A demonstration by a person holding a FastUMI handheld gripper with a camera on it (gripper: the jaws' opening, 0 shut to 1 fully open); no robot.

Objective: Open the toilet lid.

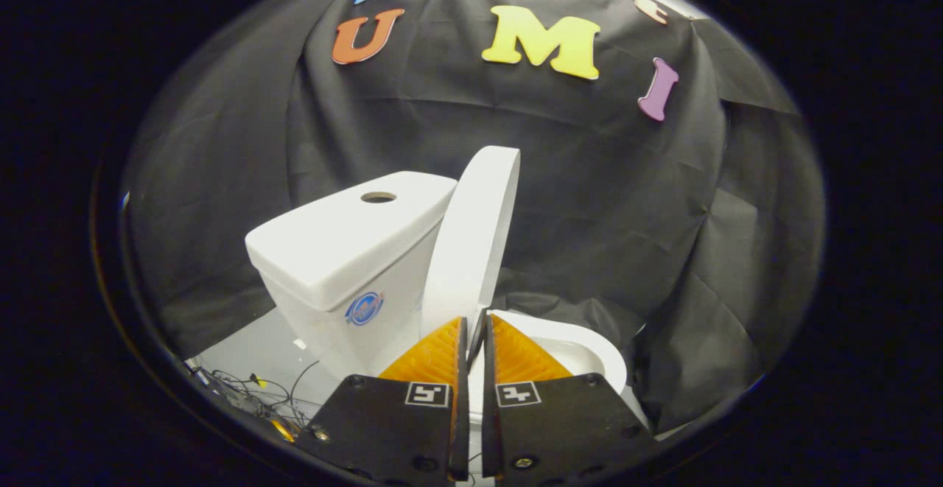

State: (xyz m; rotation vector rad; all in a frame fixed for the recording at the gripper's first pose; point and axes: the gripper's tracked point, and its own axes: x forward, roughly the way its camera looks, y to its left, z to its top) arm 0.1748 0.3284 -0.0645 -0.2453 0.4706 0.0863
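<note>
Jaws nearly together on the upright lid's (pixel 471 244) lower edge, long axis vertical.

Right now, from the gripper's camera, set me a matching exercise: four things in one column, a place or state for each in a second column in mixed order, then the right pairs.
Things
1. lid
2. tank
3. bowl
4. gripper

Places or states
A. just beyond the fingertips, rim showing to their right
B. raised, standing nearly upright against the tank
C. fingers close together with a thin gap, tips at the foot of the lid
D. beside the lid, with a round hole in its top

Pairs: 1-B, 2-D, 3-A, 4-C
</note>
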